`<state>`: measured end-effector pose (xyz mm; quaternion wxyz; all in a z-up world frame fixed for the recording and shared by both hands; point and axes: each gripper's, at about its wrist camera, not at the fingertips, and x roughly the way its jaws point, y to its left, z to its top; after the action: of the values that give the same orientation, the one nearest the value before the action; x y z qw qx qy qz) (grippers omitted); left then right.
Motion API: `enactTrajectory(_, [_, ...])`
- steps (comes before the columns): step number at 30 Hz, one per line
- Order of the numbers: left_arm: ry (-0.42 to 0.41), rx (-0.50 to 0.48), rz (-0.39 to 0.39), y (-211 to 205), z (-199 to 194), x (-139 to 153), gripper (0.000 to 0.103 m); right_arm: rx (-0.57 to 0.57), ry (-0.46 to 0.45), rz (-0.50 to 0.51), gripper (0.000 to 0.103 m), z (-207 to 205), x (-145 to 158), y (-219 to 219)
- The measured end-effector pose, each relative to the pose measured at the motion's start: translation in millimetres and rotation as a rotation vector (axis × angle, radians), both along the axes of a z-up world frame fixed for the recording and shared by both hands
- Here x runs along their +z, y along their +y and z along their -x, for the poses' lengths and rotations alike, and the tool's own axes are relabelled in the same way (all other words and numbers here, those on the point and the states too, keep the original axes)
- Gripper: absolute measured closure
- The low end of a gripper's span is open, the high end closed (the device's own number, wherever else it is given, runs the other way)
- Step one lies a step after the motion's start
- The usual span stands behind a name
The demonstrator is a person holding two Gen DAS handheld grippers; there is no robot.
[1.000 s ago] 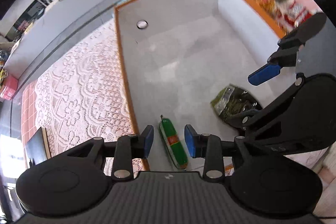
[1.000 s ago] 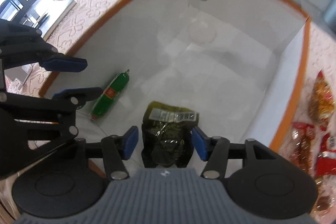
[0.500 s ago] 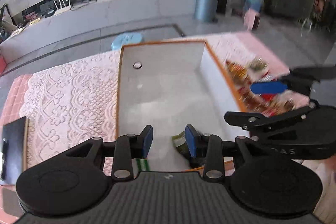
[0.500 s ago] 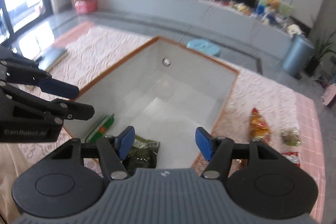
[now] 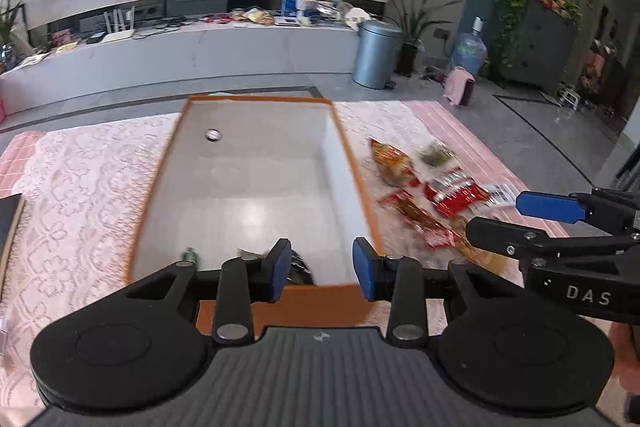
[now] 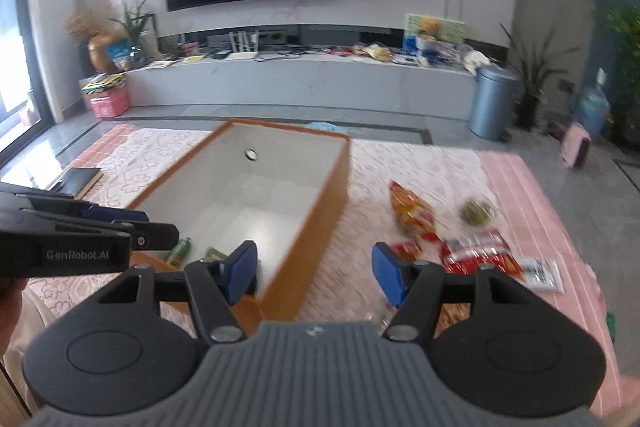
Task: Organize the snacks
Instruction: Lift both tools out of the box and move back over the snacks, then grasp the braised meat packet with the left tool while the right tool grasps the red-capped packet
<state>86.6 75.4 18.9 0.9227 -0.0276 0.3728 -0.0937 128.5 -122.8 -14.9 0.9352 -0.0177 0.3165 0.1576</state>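
An orange box with white inside [image 5: 352, 163] [image 6: 320, 211] stands on the lace-covered table. At its near end lie a green sausage [image 5: 190, 254] [image 6: 179, 250] and a dark green packet [image 5: 298, 267] [image 6: 210, 251], both mostly hidden. My left gripper [image 5: 318, 269] is open and empty above the box's near wall. My right gripper [image 6: 314, 271] is open and empty over the box's right wall; it also shows in the left wrist view [image 5: 548, 207]. Loose snacks lie right of the box: an orange bag [image 5: 392, 163] [image 6: 412, 213], red packets [image 5: 456, 193] [image 6: 480, 253], a green sweet [image 5: 436, 155] [image 6: 476, 213].
A dark notebook [image 6: 76, 179] lies at the table's left edge. The pink tablecloth edge [image 6: 532, 195] runs along the right. Beyond the table are a grey bin [image 5: 376, 55], a low TV bench [image 6: 300, 79] and a water bottle [image 5: 468, 53].
Both grippers have lifted up and back out of the box and tilted toward level, so the room now shows. The sausage and green packet stay on the box floor.
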Motion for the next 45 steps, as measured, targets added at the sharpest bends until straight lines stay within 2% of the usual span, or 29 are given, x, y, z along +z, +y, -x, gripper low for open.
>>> enactTrajectory(3, [0.010,-0.028,-0.011,-22.5,2.4,-4.9,0.060,-0.045,0.010,0.008,0.041,9.8,-6.7,-19.3])
enactTrajectory(12, [-0.019,-0.167,-0.123,-98.4,2.7,-17.1,0.064,-0.187,0.041,0.020,0.041,24.9,-29.6,-81.0])
enactTrajectory(17, [-0.051,-0.187,-0.128,-122.9,-1.6,-28.6,0.064,-0.297,0.095,-0.019,0.041,21.1,-49.4,-122.8])
enactTrajectory(23, [0.014,-0.248,-0.134,-143.8,-14.7,-41.6,0.064,-0.389,0.131,-0.063,0.041,15.6,-69.9,-159.8])
enactTrajectory(27, [0.087,-0.277,-0.126,-149.6,-26.9,-54.2,0.064,-0.407,0.162,-0.102,0.041,7.2,-83.2,-175.1])
enactTrajectory(28, [0.090,-0.283,-0.129,-151.6,-30.7,-57.2,0.063,-0.405,0.172,-0.112,0.041,4.4,-86.8,-177.2])
enactTrajectory(31, [0.105,-0.288,-0.135,-157.6,-40.8,-63.5,0.048,-0.391,0.201,-0.142,0.041,-4.8,-92.7,-180.6])
enactTrajectory(36, [0.111,-0.276,-0.148,-170.4,-68.8,-67.7,0.045,-0.397,0.243,-0.210,0.038,-26.7,-99.5,-189.1])
enactTrajectory(39, [0.111,-0.294,-0.164,-176.4,-85.4,-69.5,0.034,-0.421,0.278,-0.247,0.035,-42.9,-107.5,-196.2])
enactTrajectory(45, [0.216,-0.224,-0.086,-171.5,-123.6,-85.3,0.034,-0.430,0.345,-0.320,0.035,-72.5,-126.2,-197.6])
